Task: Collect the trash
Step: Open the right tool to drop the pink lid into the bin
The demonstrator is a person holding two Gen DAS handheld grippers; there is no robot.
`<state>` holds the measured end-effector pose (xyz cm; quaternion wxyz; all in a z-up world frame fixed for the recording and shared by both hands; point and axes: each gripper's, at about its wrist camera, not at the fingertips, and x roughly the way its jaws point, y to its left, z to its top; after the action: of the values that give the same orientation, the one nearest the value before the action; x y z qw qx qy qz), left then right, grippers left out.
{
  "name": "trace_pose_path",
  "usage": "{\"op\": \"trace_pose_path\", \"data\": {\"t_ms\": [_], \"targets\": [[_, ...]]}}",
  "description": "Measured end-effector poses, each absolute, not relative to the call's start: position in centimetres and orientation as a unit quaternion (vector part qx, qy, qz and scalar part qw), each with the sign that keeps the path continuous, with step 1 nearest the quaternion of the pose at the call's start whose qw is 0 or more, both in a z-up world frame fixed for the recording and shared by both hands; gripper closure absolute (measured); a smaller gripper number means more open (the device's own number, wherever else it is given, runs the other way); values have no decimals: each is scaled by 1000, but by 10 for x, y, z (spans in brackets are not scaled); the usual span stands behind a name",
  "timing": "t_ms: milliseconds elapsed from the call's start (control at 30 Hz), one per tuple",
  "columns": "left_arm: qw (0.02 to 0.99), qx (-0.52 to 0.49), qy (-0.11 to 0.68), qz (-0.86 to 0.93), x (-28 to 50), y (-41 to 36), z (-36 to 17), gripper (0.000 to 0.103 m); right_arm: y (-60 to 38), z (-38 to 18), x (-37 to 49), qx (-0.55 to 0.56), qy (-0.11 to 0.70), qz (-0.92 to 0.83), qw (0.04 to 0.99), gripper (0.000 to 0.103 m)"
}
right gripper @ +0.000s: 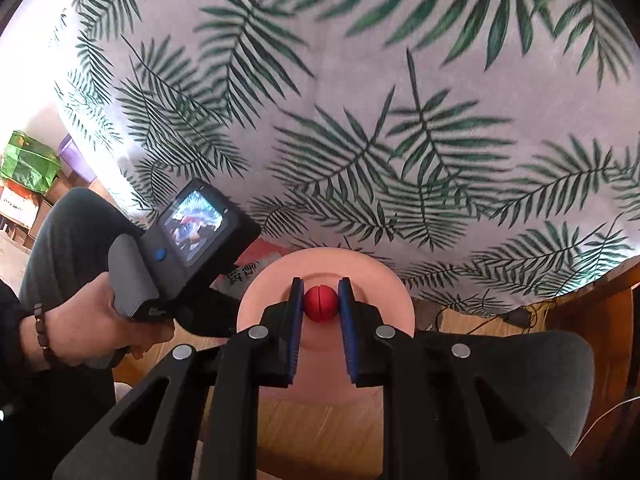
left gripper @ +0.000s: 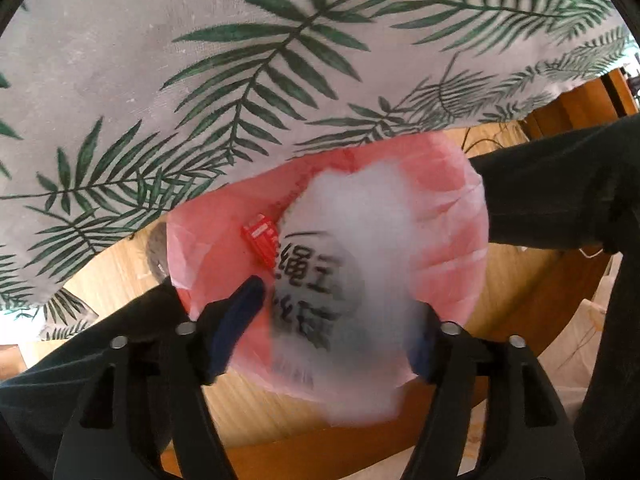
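Right gripper [right gripper: 321, 312]: nearest the right wrist camera, its two blue-padded jaws are pinched on a small red ball [right gripper: 320, 305], which shows a dark seam down its middle; the ball sits square between the pads.
Tablecloth [right gripper: 360, 120]: the largest thing in both views, pale fabric printed with green fern leaves, filling the far half and hanging over the table edge.
Bin bag [left gripper: 432, 216]: pink film over a round opening below the near table edge; in the right wrist view it reads as a pink disc directly under the held ball.
Printed wrapper [left gripper: 316, 300]: white, blurred, with black characters, already lying in the bag mouth.
Left gripper [left gripper: 336, 320]: jaws spread wide on either side of the wrapper, and nothing appears to be held between them; its handle and the person's hand [right gripper: 100, 320] sit left of the bag in the right wrist view.
Red scrap [left gripper: 262, 242]: small ribbed piece lying on the film at the left of the wrapper.
Step in hand: judged to be dropping the ball into the bag.
Doing it well: the ball should be held over the middle of the opening, away from the rim, then the jaws parted fully so it falls straight.
Risk: a round ball released near the edge could roll off onto the wooden floor.
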<state>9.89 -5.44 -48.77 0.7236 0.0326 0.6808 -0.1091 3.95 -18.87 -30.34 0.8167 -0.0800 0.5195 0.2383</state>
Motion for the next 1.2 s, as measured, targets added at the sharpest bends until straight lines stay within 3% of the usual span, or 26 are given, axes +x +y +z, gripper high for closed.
{"op": "trace_pose_path", "data": {"t_ms": [133,500,767,1200], "targets": [[728,38,676,-105,98,-55,-485,20,-188,-315,46,-77,530,239,810,86],[768,-7,640,10,76,-3,-439,17,-153,-358,67,-80,558,266,782,86],[772,-45,632,56,71,33,-436,16,-121,-403,78,-108,580,266,762,85],[762,-33,645,47,70,23,-447,12,-116,-436,79,-110,600,261,748,84]]}}
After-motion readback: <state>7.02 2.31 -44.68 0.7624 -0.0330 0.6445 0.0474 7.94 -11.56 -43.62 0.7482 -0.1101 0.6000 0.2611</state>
